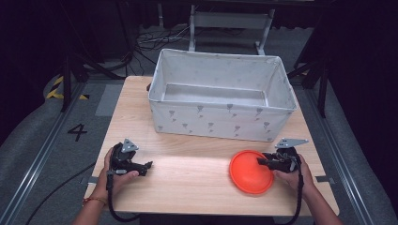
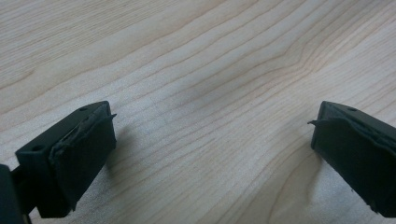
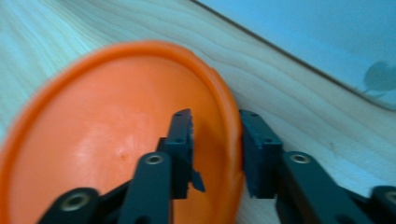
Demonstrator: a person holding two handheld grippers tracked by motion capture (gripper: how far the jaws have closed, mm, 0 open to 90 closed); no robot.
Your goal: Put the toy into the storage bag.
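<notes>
Looking down from the high view, the orange plate [image 1: 251, 171] lies on the bench [image 1: 187, 178] in front of the white fabric bin [image 1: 220, 96], toward the bin's right end, with the right gripper [image 1: 263, 161] reaching over the plate's right edge; the left gripper [image 1: 146, 166] rests well apart, in front of the bin's left end. In the left gripper view, the left gripper's [image 2: 212, 135] jaws stand wide open over bare wood and hold nothing. In the right gripper view, the right gripper's [image 3: 215, 140] jaws straddle the orange plate's [image 3: 107, 135] raised rim, one inside the dish, one outside, drawn in close on it. The plate looks like light, stiff plastic, smooth and likely slippery, so the rim seems the only sensible place to pinch, and a firm grip there should stop it from swinging.
</notes>
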